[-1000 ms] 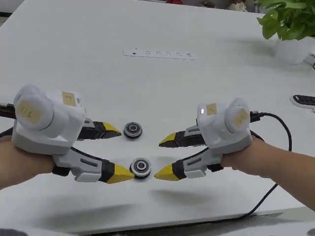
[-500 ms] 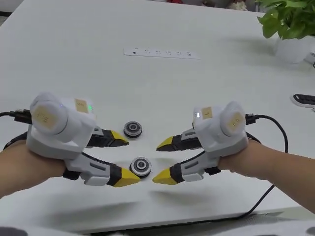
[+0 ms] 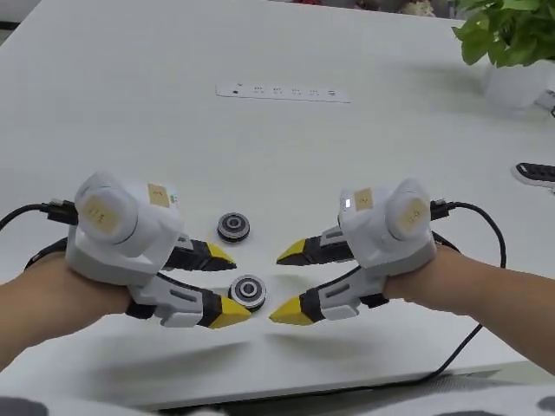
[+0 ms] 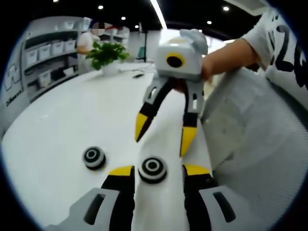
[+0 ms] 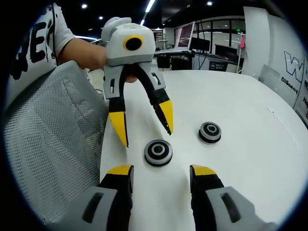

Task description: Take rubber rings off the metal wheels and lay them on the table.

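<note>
Looking down in the head view, two metal wheels lie on the white surface (image 3: 173,121): the near wheel (image 3: 248,292) and the far wheel (image 3: 233,226), each with a dark rubber ring around its hub. The left claw (image 3: 240,286) reaches in from the left, open and holding nothing, its yellow tips flanking the near wheel. The right claw (image 3: 276,287) faces it from the right, also wide open and empty, just beside that wheel. A power strip (image 3: 284,92) lies far back, and a potted plant (image 3: 507,35) stands at the far right.

In the left gripper view, the near wheel sits between the left claw's spread tips; I cannot tell whether they touch it.

In the right gripper view, the near wheel lies just past the right claw's tips, apart from them, with the left claw's tips beyond it.
</note>
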The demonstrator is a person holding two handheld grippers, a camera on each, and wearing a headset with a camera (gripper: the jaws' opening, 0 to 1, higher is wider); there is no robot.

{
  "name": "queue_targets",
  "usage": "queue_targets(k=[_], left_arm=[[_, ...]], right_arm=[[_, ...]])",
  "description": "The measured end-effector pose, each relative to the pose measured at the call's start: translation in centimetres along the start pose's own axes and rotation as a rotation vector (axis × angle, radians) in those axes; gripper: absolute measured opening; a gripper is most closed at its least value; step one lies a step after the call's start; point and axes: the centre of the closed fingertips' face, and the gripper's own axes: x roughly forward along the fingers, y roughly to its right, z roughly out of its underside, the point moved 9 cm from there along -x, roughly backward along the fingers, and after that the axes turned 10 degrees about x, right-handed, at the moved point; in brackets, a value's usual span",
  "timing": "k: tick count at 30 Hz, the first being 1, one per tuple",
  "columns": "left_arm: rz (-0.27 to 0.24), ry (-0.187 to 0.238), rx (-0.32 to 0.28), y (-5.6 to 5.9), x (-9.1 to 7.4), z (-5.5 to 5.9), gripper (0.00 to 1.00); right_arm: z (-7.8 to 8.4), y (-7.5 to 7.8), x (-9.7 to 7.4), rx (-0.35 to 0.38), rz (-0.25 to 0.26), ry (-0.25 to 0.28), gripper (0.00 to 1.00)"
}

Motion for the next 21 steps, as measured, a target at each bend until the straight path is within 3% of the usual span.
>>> queue_targets(k=[21], left_arm=[[-0.013, -0.022, -0.005, -0.3, 1.2, 0.2, 0.22]], right_arm=[[0.4, 0.1, 0.1, 0.004, -0.001, -0.008, 0.43]])
